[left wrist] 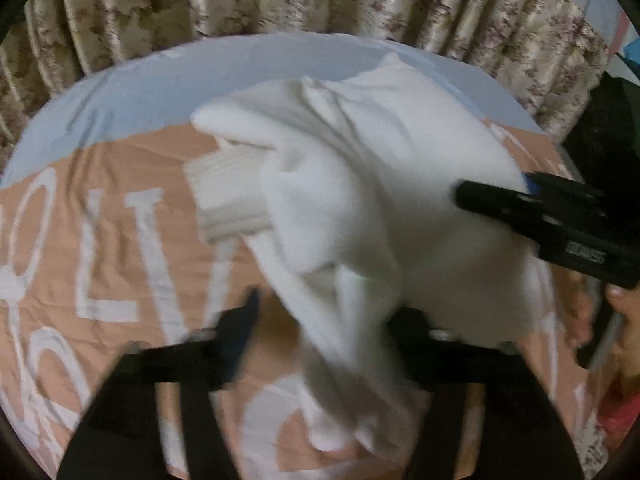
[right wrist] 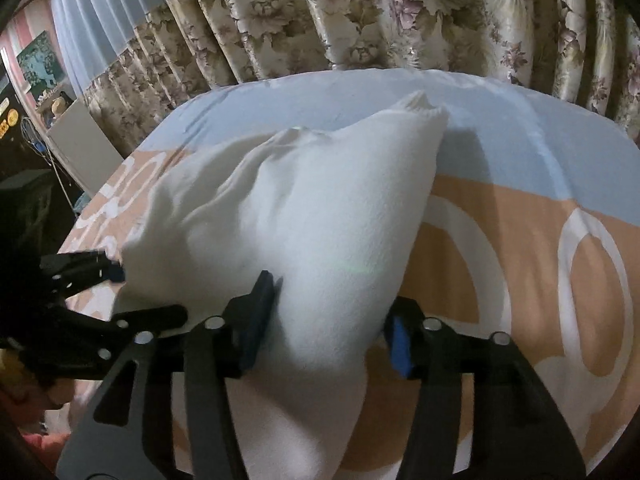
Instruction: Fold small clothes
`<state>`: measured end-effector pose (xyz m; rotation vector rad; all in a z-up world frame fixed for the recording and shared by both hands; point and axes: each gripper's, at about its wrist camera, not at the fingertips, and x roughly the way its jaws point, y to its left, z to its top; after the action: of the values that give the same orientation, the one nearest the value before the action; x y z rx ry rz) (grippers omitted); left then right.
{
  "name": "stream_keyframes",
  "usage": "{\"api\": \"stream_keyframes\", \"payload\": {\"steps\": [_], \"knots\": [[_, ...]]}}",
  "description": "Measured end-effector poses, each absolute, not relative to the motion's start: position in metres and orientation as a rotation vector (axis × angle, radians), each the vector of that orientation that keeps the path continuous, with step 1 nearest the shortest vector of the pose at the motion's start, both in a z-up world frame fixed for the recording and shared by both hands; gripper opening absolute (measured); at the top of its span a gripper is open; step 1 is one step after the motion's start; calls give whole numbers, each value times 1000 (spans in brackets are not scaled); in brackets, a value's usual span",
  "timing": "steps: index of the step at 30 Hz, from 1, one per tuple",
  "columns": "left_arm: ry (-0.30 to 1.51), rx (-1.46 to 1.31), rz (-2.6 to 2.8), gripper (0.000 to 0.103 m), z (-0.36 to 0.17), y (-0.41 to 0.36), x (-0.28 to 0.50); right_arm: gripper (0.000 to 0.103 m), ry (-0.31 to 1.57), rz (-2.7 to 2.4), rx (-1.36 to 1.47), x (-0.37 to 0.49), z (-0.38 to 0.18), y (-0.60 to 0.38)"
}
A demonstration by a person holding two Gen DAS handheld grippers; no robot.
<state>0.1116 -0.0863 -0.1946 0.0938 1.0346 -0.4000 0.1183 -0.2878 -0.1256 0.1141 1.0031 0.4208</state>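
Observation:
A small white garment [left wrist: 360,200] with a ribbed cuff [left wrist: 228,196] is lifted over the bed; it also shows in the right wrist view [right wrist: 304,208]. My left gripper [left wrist: 324,320] has its fingers wide apart, with cloth hanging between them; the view is blurred. It shows at the left in the right wrist view [right wrist: 114,270], its tip at the garment's edge. My right gripper [right wrist: 328,316] has its fingers apart with the garment bunched between them. It reaches in from the right in the left wrist view [left wrist: 464,196], its tip against the cloth.
The bed cover [right wrist: 520,240] is peach with large white letters and a pale blue band at the far side. Flowered curtains [right wrist: 360,12] hang behind the bed. Dark furniture [right wrist: 28,208] stands at the left. The person's hand [left wrist: 624,304] is at the right.

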Motion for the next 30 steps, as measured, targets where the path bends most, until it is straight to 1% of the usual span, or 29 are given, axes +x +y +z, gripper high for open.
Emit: {"api": "stream_keyframes", "payload": {"steps": [1, 2, 3, 4, 5, 7, 10, 14, 17, 22, 27, 30], "knots": [[1028, 96, -381, 82, -194, -85, 108, 75, 997, 412, 108, 114, -120, -287], [1031, 79, -371, 82, -192, -79, 107, 80, 986, 398, 97, 110, -115, -288], [1032, 62, -364, 83, -189, -74, 105, 88, 963, 369, 81, 105, -105, -288], [1028, 50, -354, 88, -185, -70, 102, 98, 947, 346, 76, 99, -98, -289], [1011, 56, -326, 95, -179, -66, 96, 100, 932, 315, 69, 94, -90, -291], [969, 96, -263, 97, -170, -63, 83, 100, 896, 211, 26, 77, -74, -291], [919, 150, -187, 101, -157, -61, 67, 100, 886, 77, -19, 60, -67, -292], [831, 201, -148, 101, -138, -62, 43, 100, 852, -32, 6, 31, -58, -292], [798, 183, -142, 101, -126, -54, 25, 100, 834, -73, -16, 12, -53, -289], [769, 126, -105, 101, -109, -40, 3, 100, 811, -114, -24, -17, -39, -278], [811, 93, -111, 101, -102, -32, -13, 100, 806, -99, -9, -34, -23, -269], [779, 88, -94, 101, -93, -31, -27, 100, 773, -106, -18, -47, -9, -263]]}}
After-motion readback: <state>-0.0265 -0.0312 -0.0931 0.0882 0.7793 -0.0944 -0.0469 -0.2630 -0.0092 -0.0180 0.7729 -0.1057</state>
